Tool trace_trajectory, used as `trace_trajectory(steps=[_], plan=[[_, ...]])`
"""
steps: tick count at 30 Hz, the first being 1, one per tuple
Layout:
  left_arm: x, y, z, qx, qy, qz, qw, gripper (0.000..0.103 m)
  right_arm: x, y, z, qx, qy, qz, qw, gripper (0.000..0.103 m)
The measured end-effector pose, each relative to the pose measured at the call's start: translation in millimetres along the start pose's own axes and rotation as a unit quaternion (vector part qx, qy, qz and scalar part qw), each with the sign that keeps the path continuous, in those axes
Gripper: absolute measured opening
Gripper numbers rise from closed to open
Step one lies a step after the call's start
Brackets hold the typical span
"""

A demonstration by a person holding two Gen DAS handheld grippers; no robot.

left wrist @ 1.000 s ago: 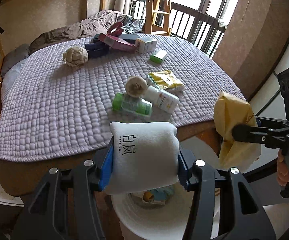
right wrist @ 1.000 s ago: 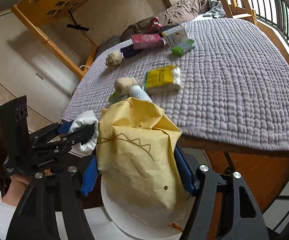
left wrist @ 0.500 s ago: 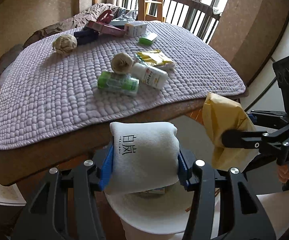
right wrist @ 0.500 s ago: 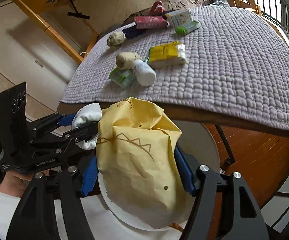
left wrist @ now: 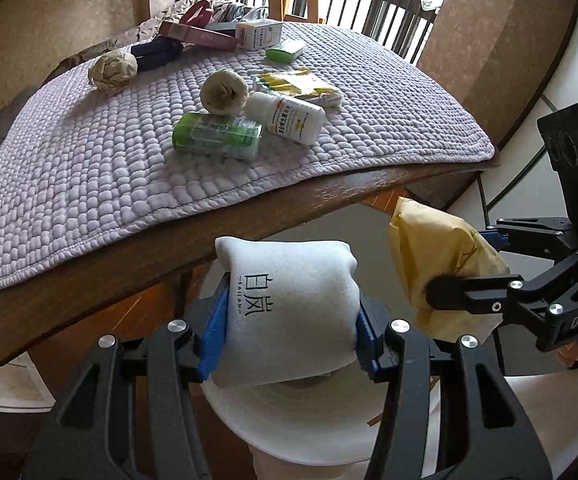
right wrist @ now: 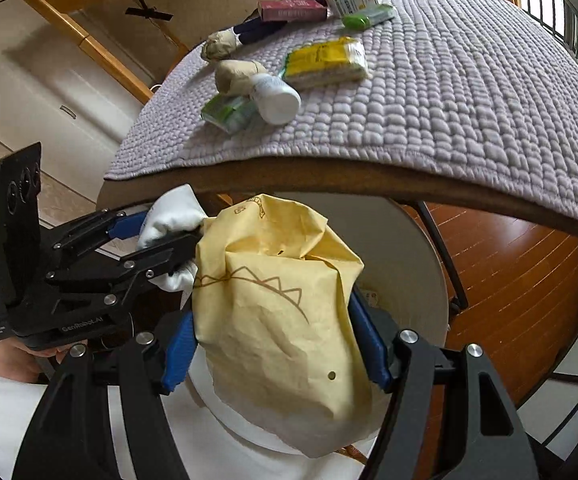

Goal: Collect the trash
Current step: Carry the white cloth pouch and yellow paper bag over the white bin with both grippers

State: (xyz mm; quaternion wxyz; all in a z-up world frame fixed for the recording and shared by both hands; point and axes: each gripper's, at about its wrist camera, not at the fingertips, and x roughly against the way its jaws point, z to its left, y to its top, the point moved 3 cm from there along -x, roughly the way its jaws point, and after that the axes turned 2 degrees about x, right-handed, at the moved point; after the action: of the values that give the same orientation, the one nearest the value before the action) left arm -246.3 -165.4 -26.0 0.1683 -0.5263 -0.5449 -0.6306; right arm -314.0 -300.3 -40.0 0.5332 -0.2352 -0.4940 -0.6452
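Observation:
My left gripper point(left wrist: 289, 320) is shut on a white soft pack with dark printed characters point(left wrist: 289, 304) and holds it just above the white trash bin point(left wrist: 309, 420). My right gripper point(right wrist: 277, 340) is shut on a crumpled yellow paper bag point(right wrist: 277, 320), also over the bin point(right wrist: 409, 264). The bag shows in the left wrist view point(left wrist: 437, 264), right of the white pack. The left gripper with the white pack point(right wrist: 169, 224) shows at the left of the right wrist view, touching the bag.
A table with a purple quilted cover point(left wrist: 89, 168) stands behind the bin. On it lie a green pack point(left wrist: 217, 136), a white bottle point(left wrist: 289, 118), two paper balls point(left wrist: 225, 92), a yellow packet point(left wrist: 297, 84) and boxes point(left wrist: 257, 34) at the back.
Both grippers have dropped below the table edge with their loads, down toward the bin. The table top has risen in both views. Both grips are unchanged.

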Motion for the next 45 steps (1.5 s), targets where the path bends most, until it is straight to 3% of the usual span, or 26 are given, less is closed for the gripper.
trace_trajectory(steps=[10, 39, 41, 45], plan=[[3.4, -2.5, -9.5, -0.021, -0.001, -0.003, 0.9998, 0.051, -4.4, -3.5, -3.7, -0.006, -0.002, 0.004, 1.000, 0.067], [-48.4, -28.8, -7.5, -0.018, 0.003, 0.068, 0.9975, 0.052, -27.1, -18.2, -27.2, -0.017, -0.011, 0.043, 0.999, 0.068], [-51.1, -26.9, -7.4, -0.018, 0.003, 0.072, 0.9972, 0.057, -27.9, -17.9, -26.4, -0.019, -0.012, 0.043, 0.999, 0.076], [-50.9, -27.6, -7.5, -0.018, 0.001, 0.067, 0.9976, 0.080, -24.5, -18.3, -30.7, -0.026, -0.014, 0.041, 0.999, 0.084]])
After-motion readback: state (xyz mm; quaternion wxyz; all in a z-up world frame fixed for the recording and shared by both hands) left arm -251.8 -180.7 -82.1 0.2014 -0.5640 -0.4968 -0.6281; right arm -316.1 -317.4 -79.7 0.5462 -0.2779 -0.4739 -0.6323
